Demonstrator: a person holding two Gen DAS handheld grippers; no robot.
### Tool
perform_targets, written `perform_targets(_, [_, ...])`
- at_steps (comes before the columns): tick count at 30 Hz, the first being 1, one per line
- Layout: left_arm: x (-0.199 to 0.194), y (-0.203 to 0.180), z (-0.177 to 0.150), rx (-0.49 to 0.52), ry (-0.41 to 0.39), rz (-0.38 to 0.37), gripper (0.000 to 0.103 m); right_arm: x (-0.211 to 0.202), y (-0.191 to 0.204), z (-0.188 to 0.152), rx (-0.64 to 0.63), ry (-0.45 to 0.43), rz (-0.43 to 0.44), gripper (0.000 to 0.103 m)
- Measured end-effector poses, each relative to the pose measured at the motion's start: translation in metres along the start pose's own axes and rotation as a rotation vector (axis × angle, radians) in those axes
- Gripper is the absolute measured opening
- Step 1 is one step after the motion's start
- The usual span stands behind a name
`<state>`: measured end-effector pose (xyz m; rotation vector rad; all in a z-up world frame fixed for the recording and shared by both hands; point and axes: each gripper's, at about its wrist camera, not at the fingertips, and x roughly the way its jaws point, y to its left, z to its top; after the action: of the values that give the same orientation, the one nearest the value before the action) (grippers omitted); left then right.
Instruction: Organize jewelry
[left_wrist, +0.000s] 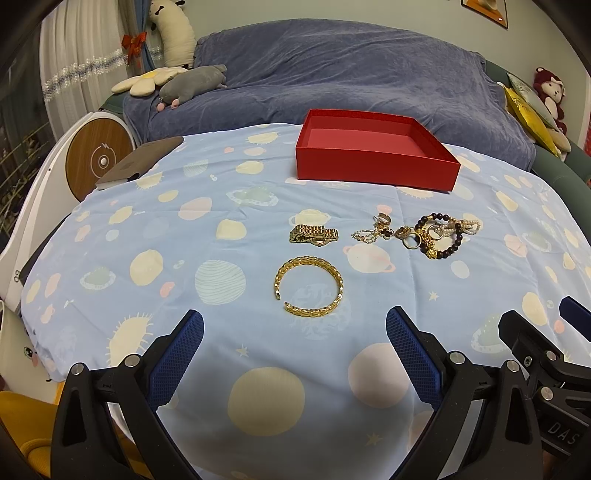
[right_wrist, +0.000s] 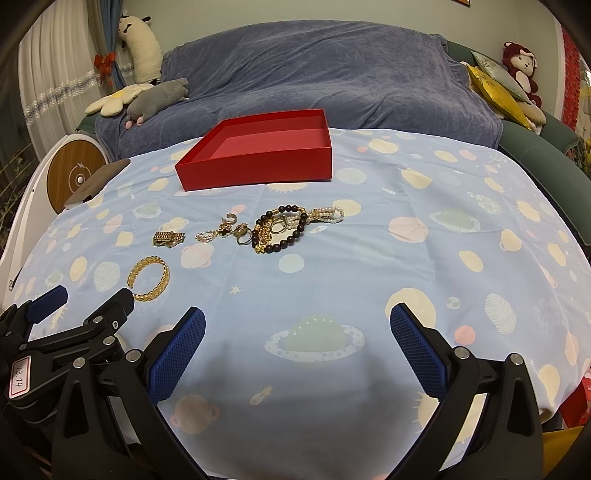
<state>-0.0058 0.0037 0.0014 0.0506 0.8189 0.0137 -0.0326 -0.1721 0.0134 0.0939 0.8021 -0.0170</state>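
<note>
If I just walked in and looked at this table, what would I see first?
Probably the big red box, open and empty at the far side of the blue planet-print cloth. Next, the shiny gold bangle lying alone nearest the left gripper, with a tangled heap of beads, pearls and rings farther back on the right. Both the left and the right gripper are open, holding nothing.

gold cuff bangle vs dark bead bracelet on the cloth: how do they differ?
The gold cuff bangle is a rigid open ring with a gap; the dark bead bracelet is a closed loop of beads. The bangle lies alone, nearer the grippers; the bead bracelet sits in a pile with rings and pearls. Both lie outside the red box.
</note>
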Motion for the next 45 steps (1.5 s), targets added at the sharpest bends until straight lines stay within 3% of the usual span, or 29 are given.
perform_targets(36, [0.000, 0.000, -0.001, 0.000, 0.000, -0.003, 0.096, 0.000, 0.000, -0.001, 0.000, -0.002, 0.001, 0.098])
perform_targets(41, [0.005, 0.005, -0.002, -0.012, 0.046, -0.063, 0.096, 0.001, 0.002, 0.000, -0.017, 0.002, -0.009, 0.098])
perform_targets(45, [0.009, 0.011, -0.005, -0.009, 0.039, -0.059, 0.096, 0.004, -0.002, 0.000, -0.017, 0.010, -0.013, 0.098])
